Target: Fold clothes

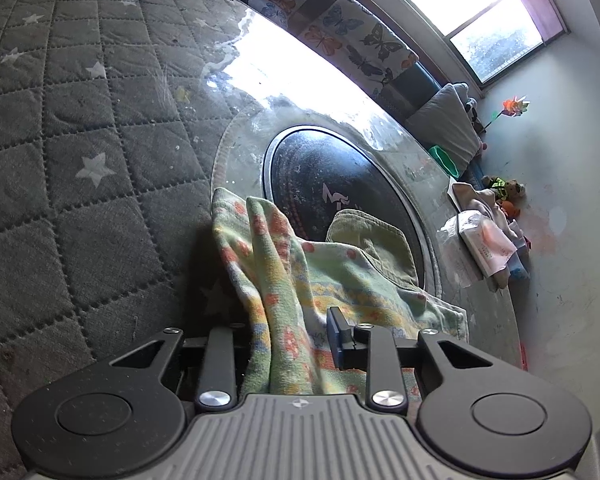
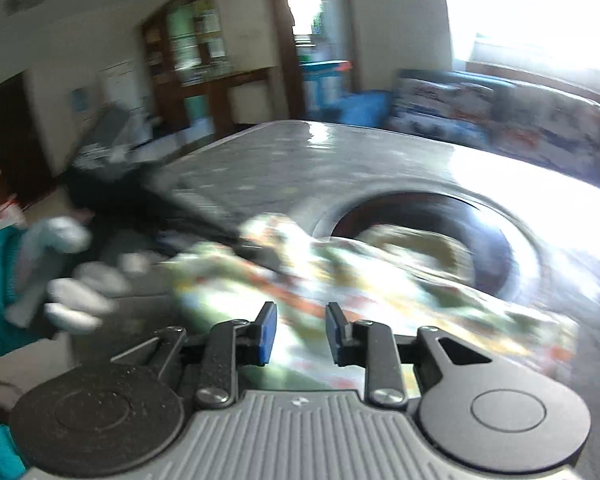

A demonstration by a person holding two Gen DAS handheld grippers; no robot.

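Cloth (image 1: 284, 292): green-and-yellow flowered knit, bunched into a long fold whose axis runs from the near edge of the table (image 1: 100, 168) away toward a black disc (image 1: 332, 184) set in the tabletop; far end lies on the disc's rim, near end rises into the left gripper (image 1: 290, 340). Left gripper: pads pinched on that raised fold, one blue pad (image 1: 334, 338) showing, the other hidden behind the cloth. Olive ribbed cloth (image 1: 370, 240): lies on the disc, touching the flowered one. Right gripper (image 2: 300, 334): blurred view, blue pads parted with a gap, nothing pressed between them; flowered cloth lies just beyond them. Gloved hand (image 2: 68, 280) with teal sleeve: at left of right view. Table cover: grey quilted, white stars. Packets (image 1: 484, 240): at table's far edge.
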